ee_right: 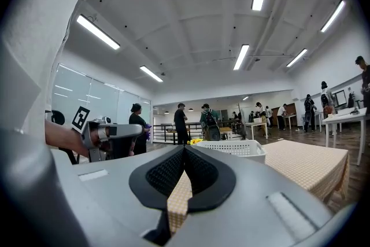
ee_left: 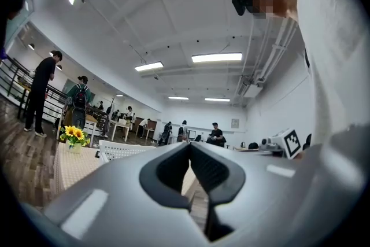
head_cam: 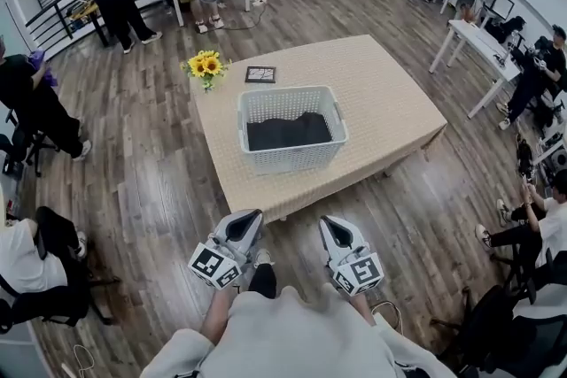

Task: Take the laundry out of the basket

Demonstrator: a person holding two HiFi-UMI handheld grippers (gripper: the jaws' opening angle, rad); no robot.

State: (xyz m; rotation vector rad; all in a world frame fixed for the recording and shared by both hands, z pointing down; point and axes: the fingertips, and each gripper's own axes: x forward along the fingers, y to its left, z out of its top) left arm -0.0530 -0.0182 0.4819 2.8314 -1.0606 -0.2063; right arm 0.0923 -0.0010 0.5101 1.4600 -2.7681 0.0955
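A white slatted laundry basket (head_cam: 291, 155) stands on the table with the beige checked cloth (head_cam: 381, 93). Dark laundry (head_cam: 288, 131) lies in its bottom. My left gripper (head_cam: 254, 215) and right gripper (head_cam: 327, 221) hang side by side over the wooden floor, short of the table's near edge, both pointing level toward the basket. In the left gripper view the jaws of that gripper (ee_left: 189, 144) meet at the tips with nothing between them, and the basket (ee_left: 121, 150) shows beyond. The right gripper (ee_right: 185, 148) is likewise shut and empty, with the basket (ee_right: 234, 148) ahead.
A vase of sunflowers (head_cam: 205, 66) and a small dark frame (head_cam: 260, 74) sit at the table's far left corner. People sit on chairs at the left (head_cam: 31, 257) and right (head_cam: 532, 226). White desks (head_cam: 474, 40) stand at the right.
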